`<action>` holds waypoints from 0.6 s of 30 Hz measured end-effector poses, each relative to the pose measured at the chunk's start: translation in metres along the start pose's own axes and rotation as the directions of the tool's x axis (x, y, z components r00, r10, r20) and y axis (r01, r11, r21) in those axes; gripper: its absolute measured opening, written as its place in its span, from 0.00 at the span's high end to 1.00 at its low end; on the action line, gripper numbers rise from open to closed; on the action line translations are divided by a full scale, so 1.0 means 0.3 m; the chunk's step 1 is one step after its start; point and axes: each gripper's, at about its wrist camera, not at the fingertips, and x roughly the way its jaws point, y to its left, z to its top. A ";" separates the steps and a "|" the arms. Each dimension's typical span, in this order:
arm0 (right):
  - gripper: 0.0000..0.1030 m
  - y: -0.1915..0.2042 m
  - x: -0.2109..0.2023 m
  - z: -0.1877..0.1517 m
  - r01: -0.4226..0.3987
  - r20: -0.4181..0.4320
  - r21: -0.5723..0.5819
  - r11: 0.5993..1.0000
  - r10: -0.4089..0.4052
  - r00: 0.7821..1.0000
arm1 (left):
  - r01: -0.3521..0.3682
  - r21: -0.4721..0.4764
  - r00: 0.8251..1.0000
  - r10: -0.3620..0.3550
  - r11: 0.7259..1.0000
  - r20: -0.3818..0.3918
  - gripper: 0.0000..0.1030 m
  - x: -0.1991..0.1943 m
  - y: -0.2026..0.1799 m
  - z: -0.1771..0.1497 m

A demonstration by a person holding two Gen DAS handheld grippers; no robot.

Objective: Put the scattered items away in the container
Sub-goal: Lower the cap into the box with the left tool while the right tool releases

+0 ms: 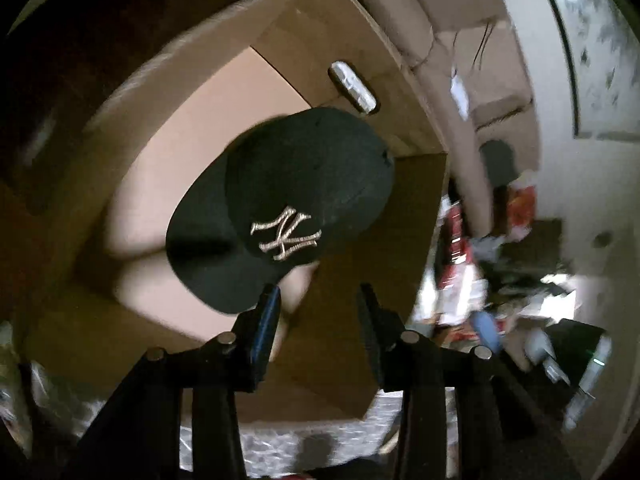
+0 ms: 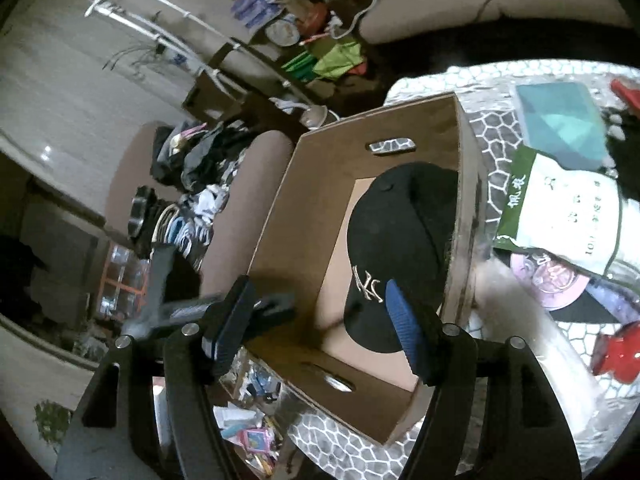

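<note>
A black cap [image 1: 304,184] with a pale stitched emblem lies inside the open cardboard box [image 1: 320,60], its crown toward the wall with the handle slot. My left gripper [image 1: 319,292] hovers over the box just behind the cap's brim, open, with nothing between its fingers. In the right wrist view the same cap [image 2: 396,232] rests against the right wall of the box [image 2: 272,216]. My right gripper [image 2: 318,285] is held above the box's near end, open and empty. A blurred dark shape at the box's left rim looks like the other gripper [image 2: 248,308].
The box stands on a table with a pebble-patterned cloth [image 2: 400,440]. Right of the box lie a green and white packet [image 2: 560,216], a teal flat pack [image 2: 560,124], a pink round item [image 2: 548,276] and a red object [image 2: 616,348]. A sofa piled with clothes [image 2: 192,176] is behind.
</note>
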 end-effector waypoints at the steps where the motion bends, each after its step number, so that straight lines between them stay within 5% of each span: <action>1: 0.36 0.001 -0.011 -0.006 0.007 -0.001 -0.016 1.000 -0.007 1.000 | -0.035 0.030 0.999 0.036 0.999 -0.016 0.62 0.024 -0.016 0.011; 6: 0.36 -0.001 -0.072 -0.035 -0.006 0.004 -0.084 0.996 0.006 1.000 | -0.213 0.132 0.977 0.215 0.968 -0.003 0.62 0.092 -0.041 0.096; 18: 0.35 -0.112 -0.110 -0.062 -0.039 0.006 -0.087 0.995 0.040 0.999 | -0.126 0.005 0.989 0.126 0.992 -0.074 0.43 0.227 0.058 0.214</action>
